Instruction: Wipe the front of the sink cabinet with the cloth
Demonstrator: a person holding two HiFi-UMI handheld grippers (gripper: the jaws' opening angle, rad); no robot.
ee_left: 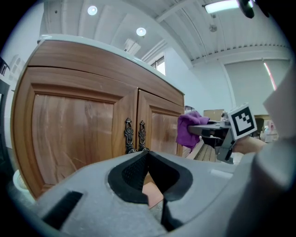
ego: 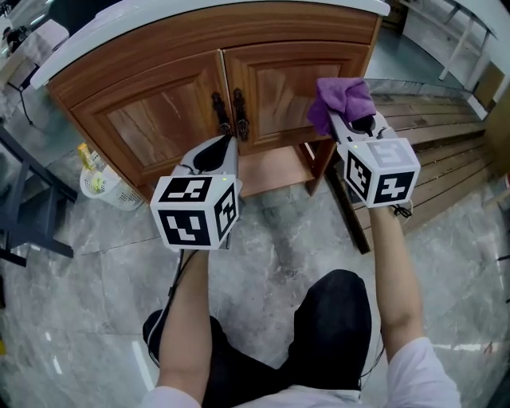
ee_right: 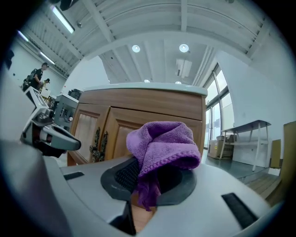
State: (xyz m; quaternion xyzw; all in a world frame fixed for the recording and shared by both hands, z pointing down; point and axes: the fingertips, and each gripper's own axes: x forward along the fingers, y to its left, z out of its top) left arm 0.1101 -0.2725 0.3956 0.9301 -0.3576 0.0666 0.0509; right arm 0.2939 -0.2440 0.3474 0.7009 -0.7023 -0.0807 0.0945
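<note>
A wooden sink cabinet (ego: pixel 159 88) under a white countertop (ego: pixel 143 24) fills the top of the head view, its two panelled doors closed and a pair of dark ornate handles (ego: pixel 230 113) upright at the centre seam. It stands on a grey marbled floor (ego: pixel 279 231), with wooden slats (ego: pixel 434 135) lying to the right and a white basket (ego: pixel 105 185) on the floor near its left corner.

A person in dark trousers (ego: pixel 335 319) faces the cabinet, both bare forearms stretched forward, each hand carrying a gripper topped by a marker cube.

The right gripper (ego: pixel 356 126) is raised to the right-hand door (ego: pixel 279 84), its jaws clamped on a purple cloth (ego: pixel 344 102). The cloth is bunched into a thick wad whose long axis runs along the jaws and points at the door's upper right panel. The right gripper view shows it folded up and over the jaw tips, with a loose tail hanging down between them. The wad sits at the door face near the cabinet's right edge; whether it touches the wood cannot be told.

The left gripper (ee_left: pixel 147 155) sits lower, pointed at the foot of the centre seam just beneath the handles. Its jaws are together at the tips with nothing between them, and it is clear of the cabinet front.
</note>
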